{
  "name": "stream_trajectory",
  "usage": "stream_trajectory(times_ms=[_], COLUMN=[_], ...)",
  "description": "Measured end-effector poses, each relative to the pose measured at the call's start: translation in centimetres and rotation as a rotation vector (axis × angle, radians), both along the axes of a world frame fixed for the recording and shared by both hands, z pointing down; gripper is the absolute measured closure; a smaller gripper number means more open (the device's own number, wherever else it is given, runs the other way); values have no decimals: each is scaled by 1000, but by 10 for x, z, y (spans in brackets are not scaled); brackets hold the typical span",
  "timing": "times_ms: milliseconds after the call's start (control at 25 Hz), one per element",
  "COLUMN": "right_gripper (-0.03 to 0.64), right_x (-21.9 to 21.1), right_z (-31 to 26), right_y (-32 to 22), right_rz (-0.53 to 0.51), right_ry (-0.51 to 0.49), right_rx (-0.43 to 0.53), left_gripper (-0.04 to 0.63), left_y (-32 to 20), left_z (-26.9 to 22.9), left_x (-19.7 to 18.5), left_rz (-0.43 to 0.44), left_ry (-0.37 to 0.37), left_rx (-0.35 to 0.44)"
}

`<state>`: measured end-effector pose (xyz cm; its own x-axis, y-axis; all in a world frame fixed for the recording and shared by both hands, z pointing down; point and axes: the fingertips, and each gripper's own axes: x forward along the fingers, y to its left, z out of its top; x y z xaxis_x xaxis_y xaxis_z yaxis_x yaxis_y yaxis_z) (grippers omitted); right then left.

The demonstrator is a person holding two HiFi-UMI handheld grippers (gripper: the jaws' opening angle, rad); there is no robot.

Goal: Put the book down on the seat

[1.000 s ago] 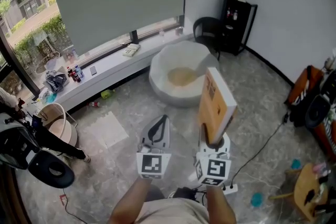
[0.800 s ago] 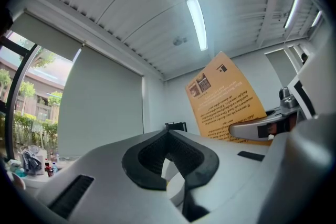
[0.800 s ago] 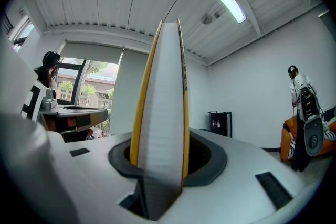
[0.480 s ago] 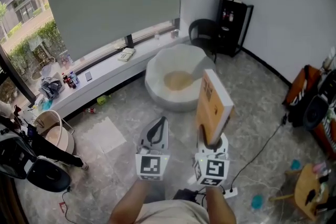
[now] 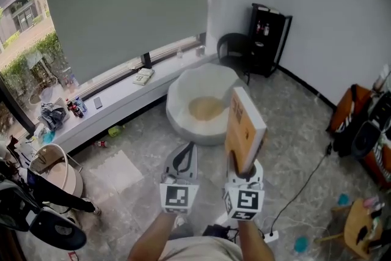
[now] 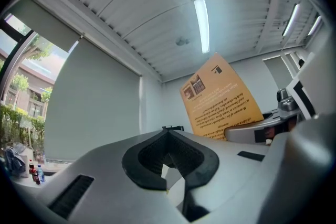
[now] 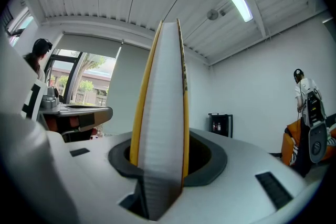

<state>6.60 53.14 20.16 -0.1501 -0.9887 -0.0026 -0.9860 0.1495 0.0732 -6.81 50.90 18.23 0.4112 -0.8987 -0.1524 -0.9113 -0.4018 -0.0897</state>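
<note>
A grey marbled stone floor [image 5: 293, 125] is seen from above, bounded at its far edge by a long white window ledge [image 5: 116, 104] under a lowered grey roller blind [image 5: 122, 3]. A round white seat with a tan centre [image 5: 183, 85] is set on the floor against that far edge, close to the corner where the ledge meets a plain white wall [image 5: 330, 9]. A black chair [image 5: 233, 47] and a black shelf unit [image 5: 269, 40] are placed in the same corner, just behind the seat. A thin black cable [image 5: 299, 183] is trailed across the floor toward its right edge.

The right gripper [image 5: 243, 169] is clamped on an orange-covered paperback book [image 5: 244, 128]. In the right gripper view the book [image 7: 160, 113] is held upright by its lower edge, its white page block gripped between the jaws of the right gripper [image 7: 157, 165]. The book is carried in the air, short of the seat and not touching it.

The left gripper [image 5: 190, 145] is held beside it with its jaw tips brought together on nothing, as the left gripper view [image 6: 168, 134] confirms; the book's back cover [image 6: 220, 97] is seen there to its right.
</note>
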Motion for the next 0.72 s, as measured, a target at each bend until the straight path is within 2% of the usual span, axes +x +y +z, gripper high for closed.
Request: stream_trajectory(times_ms=[320, 720], right_gripper=[468, 468], right_x=[-46, -80], right_z=[-3, 5], right_y=[-81, -156], right_rz=[18, 43], right_ry=[-1, -12], right_rx=[-5, -20], left_gripper=[589, 589], left_y=[-76, -152], left_z=[-9, -2], left_x=[-41, -81], left_rz=[17, 33], left_ry=[4, 17], left_rx=[33, 15])
